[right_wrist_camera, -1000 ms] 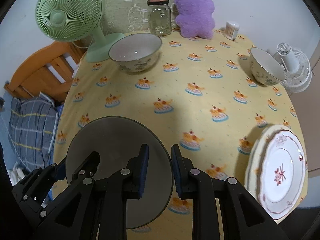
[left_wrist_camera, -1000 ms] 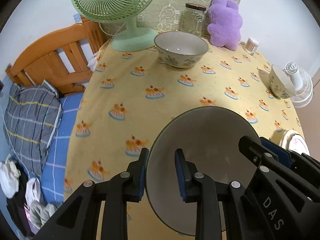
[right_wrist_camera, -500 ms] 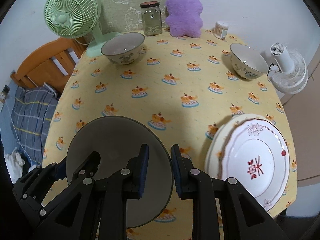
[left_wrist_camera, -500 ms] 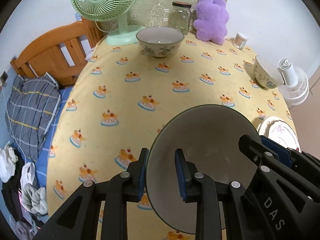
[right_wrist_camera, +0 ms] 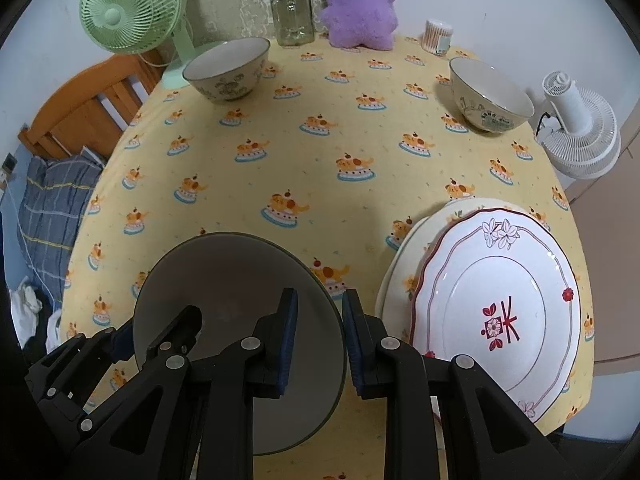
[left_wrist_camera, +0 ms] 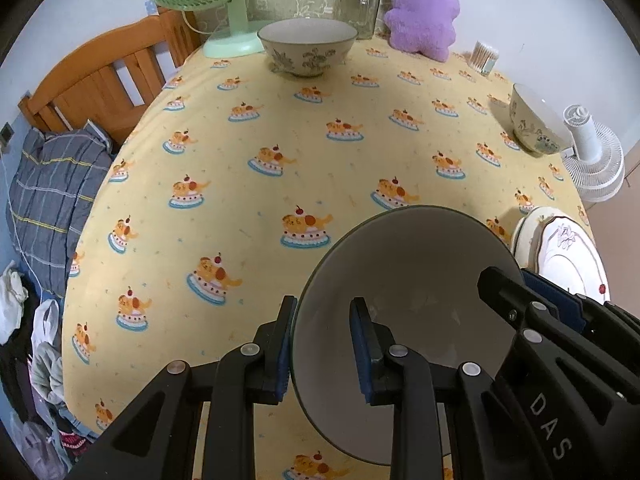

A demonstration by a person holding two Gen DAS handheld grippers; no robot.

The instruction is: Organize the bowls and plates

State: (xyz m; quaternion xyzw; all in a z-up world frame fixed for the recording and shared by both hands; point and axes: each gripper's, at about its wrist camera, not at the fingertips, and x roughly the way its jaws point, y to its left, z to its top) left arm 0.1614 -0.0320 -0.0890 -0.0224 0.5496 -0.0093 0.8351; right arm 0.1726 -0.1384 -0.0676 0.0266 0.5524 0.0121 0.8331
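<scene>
Both grippers hold one grey bowl (left_wrist_camera: 412,280) by its rim above the near part of the yellow table. My left gripper (left_wrist_camera: 322,348) is shut on its left rim. My right gripper (right_wrist_camera: 318,340) is shut on its right rim, and the bowl (right_wrist_camera: 224,280) shows there too. A white plate with red flowers (right_wrist_camera: 500,300) lies on a cream plate (right_wrist_camera: 404,256) at the near right. A floral bowl (right_wrist_camera: 228,68) stands at the far left and another floral bowl (right_wrist_camera: 490,96) at the far right.
A green fan (right_wrist_camera: 128,12), a glass jar (right_wrist_camera: 292,12), a purple plush toy (right_wrist_camera: 360,4) and a cotton-swab tub (right_wrist_camera: 438,36) line the far edge. A white fan (right_wrist_camera: 580,128) stands off the right edge. A wooden bed (left_wrist_camera: 100,84) with bedding lies to the left.
Both grippers with the grey bowl have drawn back toward the near edge. The far bowls look farther off and the stacked plates have come fully into the right wrist view.
</scene>
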